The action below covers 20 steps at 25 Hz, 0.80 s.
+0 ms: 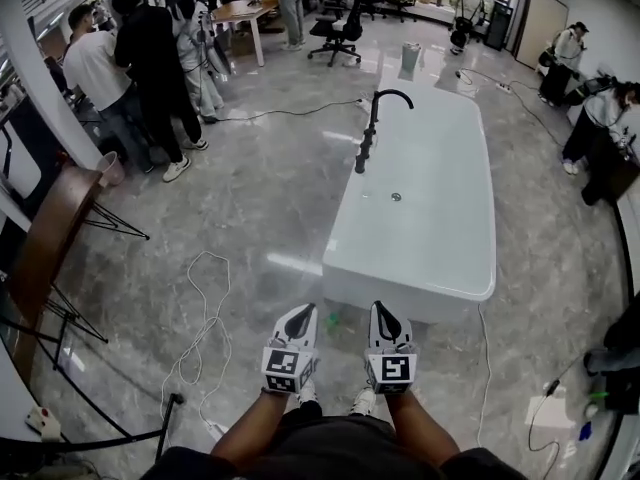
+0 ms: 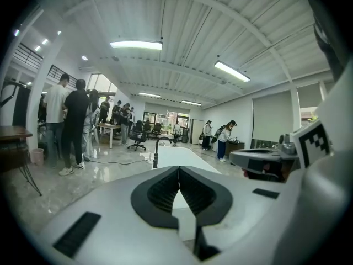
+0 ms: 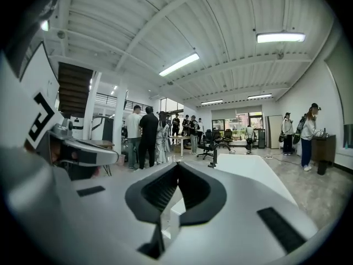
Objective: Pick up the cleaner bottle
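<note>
No cleaner bottle shows clearly in any view. A small green thing lies on the floor at the near corner of the white bathtub, too small to identify. My left gripper and right gripper are side by side at the bottom of the head view, pointing at the tub's near end. In the left gripper view the left gripper has its dark pads meeting, with nothing between them. The right gripper looks the same in its own view. A black faucet stands on the tub's left rim.
A white cable loops over the grey floor on my left. A wooden table on thin black legs stands further left. People stand at the back left and others at the right. A power strip lies at the lower right.
</note>
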Each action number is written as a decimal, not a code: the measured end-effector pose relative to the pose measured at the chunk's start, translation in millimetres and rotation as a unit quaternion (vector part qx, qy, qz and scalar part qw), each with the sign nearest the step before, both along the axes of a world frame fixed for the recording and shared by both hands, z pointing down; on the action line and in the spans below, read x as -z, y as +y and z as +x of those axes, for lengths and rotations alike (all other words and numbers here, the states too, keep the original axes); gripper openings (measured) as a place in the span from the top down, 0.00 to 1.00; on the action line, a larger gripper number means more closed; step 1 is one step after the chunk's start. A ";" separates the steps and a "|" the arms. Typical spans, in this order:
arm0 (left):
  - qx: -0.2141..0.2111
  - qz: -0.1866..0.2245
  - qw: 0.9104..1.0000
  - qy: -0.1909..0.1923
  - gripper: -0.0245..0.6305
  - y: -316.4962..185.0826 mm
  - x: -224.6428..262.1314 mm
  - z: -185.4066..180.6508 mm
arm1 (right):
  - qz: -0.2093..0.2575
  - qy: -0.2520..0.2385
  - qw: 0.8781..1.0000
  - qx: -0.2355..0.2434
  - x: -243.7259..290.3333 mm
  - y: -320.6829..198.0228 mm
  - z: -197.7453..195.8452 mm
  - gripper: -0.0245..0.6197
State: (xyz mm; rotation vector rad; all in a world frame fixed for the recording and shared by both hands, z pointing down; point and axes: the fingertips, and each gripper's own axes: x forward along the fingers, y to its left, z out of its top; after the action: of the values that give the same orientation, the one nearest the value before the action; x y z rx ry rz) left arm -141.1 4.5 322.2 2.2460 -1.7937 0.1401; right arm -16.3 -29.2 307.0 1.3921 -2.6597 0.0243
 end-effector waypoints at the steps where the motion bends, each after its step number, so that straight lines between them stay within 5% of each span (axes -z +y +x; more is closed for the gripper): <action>1: -0.006 0.001 1.000 0.002 0.95 -3.9 -2.7 -7.0 | 0.004 0.001 1.000 -0.010 -0.3 -0.4 -5.9 0.94; 8: -0.047 -0.007 0.999 -0.005 0.95 -30.2 -11.4 -29.0 | 0.004 0.026 0.995 -0.095 -8.3 -13.2 -13.5 0.94; 17: -0.075 -0.021 0.997 -0.012 0.95 -64.1 -56.2 -6.7 | -0.017 0.041 0.992 -0.116 -51.3 -37.1 6.2 0.94; 20: -0.076 -0.019 0.997 -0.008 0.95 -78.2 -75.9 5.7 | -0.009 0.040 0.995 -0.091 -73.3 -43.7 10.5 0.94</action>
State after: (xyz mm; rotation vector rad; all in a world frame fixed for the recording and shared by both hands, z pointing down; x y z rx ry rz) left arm -135.4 -73.7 398.1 2.3588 -1.6124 0.2198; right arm -5.8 -72.9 380.3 1.5905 -2.4537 0.0124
